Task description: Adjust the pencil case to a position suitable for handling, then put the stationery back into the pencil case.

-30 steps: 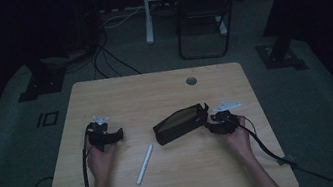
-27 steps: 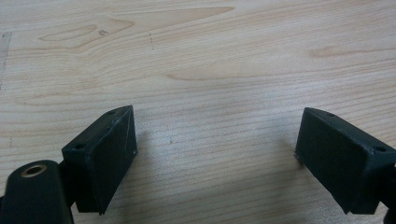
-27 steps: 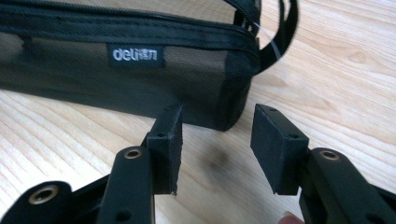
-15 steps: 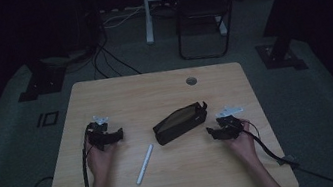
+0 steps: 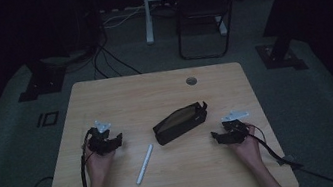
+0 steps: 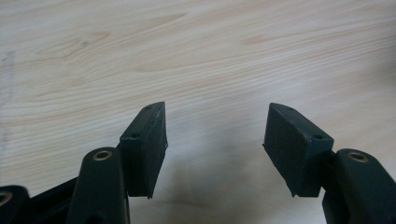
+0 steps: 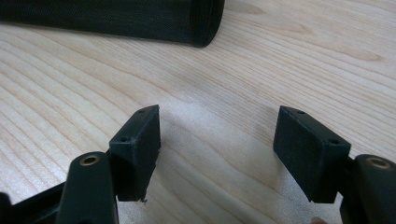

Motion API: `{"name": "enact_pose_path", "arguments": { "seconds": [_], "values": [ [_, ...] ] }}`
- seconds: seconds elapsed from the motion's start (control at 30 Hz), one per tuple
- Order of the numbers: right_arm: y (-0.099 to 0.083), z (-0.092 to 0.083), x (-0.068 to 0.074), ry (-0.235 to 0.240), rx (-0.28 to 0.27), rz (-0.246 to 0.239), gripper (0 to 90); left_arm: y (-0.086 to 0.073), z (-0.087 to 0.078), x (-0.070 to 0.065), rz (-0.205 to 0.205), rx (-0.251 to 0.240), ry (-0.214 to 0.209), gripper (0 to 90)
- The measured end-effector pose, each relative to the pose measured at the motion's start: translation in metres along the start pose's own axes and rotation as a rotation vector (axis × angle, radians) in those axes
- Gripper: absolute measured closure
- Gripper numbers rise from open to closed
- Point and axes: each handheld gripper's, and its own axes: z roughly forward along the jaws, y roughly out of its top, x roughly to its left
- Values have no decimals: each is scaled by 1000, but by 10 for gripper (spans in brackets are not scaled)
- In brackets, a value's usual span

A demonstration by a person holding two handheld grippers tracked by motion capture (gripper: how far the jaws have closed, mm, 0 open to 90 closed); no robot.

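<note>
High view shows the right gripper (image 5: pixel 218 137), jaws just opening and empty, backed off to 4 o'clock from the pouch (image 5: pixel 179 123), while the left gripper (image 5: pixel 117 140), jaws just narrowing on nothing, turns toward the pen (image 5: pixel 145 163).

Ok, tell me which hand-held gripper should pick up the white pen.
Left, probably. The left hand-held gripper sits nearer the white pen, its jaws, which have just been closing, open and empty. The right hand-held gripper, jaws just opening, lies beyond the black pencil case.
</note>
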Motion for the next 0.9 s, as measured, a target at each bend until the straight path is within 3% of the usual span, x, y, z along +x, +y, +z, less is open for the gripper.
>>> {"name": "enact_pose_path", "arguments": {
  "seconds": [0.03, 0.13, 0.23, 0.27, 0.4, 0.6, 0.67, 0.8, 0.9],
  "values": [
    [0, 0, 0, 0, 0, 0, 315, 0, 0, 0, 0, 0, 0, 400],
    [0, 0, 0, 1, -3, 0, 303, -5, -11, -7, -6, -20, -57, 399],
    [-1, 1, -1, 6, -8, -5, 294, -11, -20, -11, -41, -29, -102, 388],
    [-1, 1, -2, 7, -7, -7, 291, -15, -25, -14, -61, -28, -135, 388],
    [-1, 2, -2, 6, -11, -6, 280, -20, -32, -20, -73, -38, -166, 421],
    [-4, 2, -3, 10, -38, -12, 270, -27, -43, -37, 6, -58, -157, 463],
    [-4, 2, -3, 9, -44, -10, 269, -29, -47, -46, 91, -61, -138, 495],
    [-4, 3, -4, 9, -44, -10, 269, -31, -48, -53, 130, -65, -120, 475],
    [-4, 3, -4, 9, -43, -10, 270, -33, -47, -59, 120, -48, -152, 452]
  ]
}}
